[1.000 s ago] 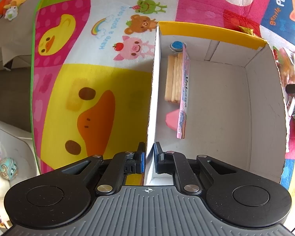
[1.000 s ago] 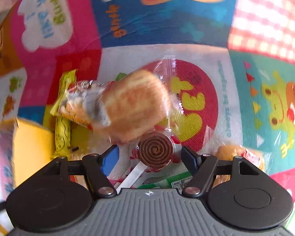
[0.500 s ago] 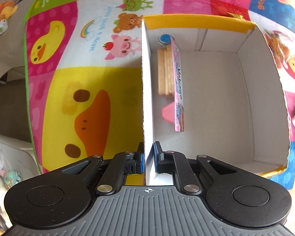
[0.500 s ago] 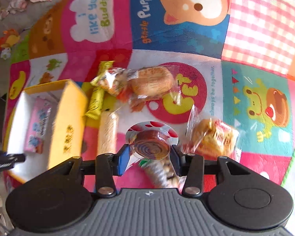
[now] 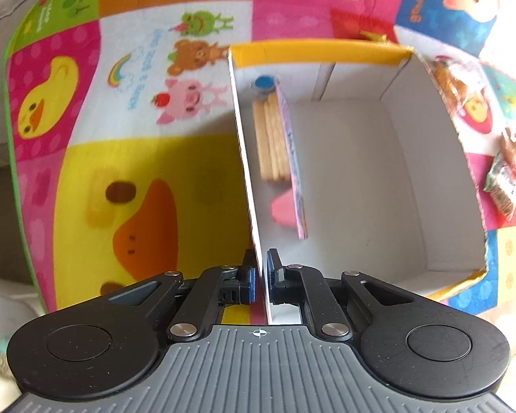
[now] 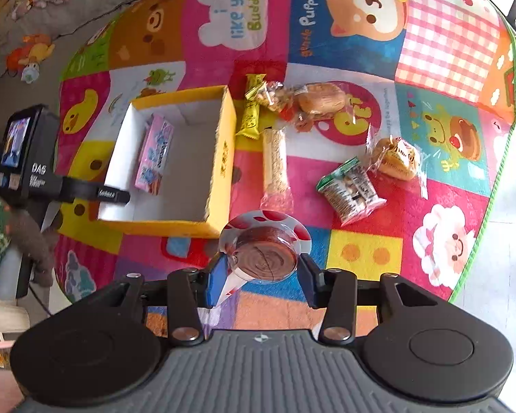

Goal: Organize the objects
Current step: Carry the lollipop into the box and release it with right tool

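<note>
Yellow box [image 6: 220, 158] only has a pink pack [image 6: 154, 153] and a few bits inside so far, left tool [image 5: 260, 272] pinched onto its wall, right tool [image 6: 261, 275] closed around a spiral lollipop [image 6: 266, 256] held just beside it, several snacks [image 6: 352, 189] left on the mat [image 6: 447, 51].

Home play area, cartoon-animal play mat [image 6: 326, 34] on floor, small toys [image 6: 31, 51] scattered beside it
</note>
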{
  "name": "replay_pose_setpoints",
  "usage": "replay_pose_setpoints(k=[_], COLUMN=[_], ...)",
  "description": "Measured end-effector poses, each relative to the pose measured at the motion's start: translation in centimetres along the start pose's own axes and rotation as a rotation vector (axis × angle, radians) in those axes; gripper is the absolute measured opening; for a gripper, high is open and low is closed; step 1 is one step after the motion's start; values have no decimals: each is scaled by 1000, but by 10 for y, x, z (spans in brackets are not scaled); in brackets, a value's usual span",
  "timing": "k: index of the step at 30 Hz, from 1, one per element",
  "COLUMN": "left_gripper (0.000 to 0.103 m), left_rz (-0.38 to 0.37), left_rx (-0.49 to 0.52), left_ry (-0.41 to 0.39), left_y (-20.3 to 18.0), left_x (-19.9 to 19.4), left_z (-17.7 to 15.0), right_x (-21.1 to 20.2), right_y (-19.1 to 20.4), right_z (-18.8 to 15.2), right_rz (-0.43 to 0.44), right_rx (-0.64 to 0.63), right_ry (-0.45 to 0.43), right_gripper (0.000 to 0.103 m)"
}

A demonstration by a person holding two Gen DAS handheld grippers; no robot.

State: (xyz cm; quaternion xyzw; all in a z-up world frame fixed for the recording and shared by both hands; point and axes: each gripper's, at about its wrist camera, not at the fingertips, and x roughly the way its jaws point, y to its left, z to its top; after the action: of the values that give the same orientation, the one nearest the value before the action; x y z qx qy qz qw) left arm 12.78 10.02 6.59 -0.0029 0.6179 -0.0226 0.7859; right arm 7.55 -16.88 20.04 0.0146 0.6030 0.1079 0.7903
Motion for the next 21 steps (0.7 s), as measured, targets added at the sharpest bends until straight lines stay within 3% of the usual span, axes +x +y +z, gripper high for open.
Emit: replay_pose_setpoints(k=[10,21], left_gripper=[9,9], left_rz=[-48,-123], left_rx=[99,20], left_ry=[-47,-37], left_y=[6,25], left_x=[-1,0], left_z=[-4,-11], right_x=[-7,-21], right_y=[60,100], right_z=[-46,-36], right_rz=[-54,-76], right_rx=[47,-20], right_ry=[56,75], right_gripper=[44,44])
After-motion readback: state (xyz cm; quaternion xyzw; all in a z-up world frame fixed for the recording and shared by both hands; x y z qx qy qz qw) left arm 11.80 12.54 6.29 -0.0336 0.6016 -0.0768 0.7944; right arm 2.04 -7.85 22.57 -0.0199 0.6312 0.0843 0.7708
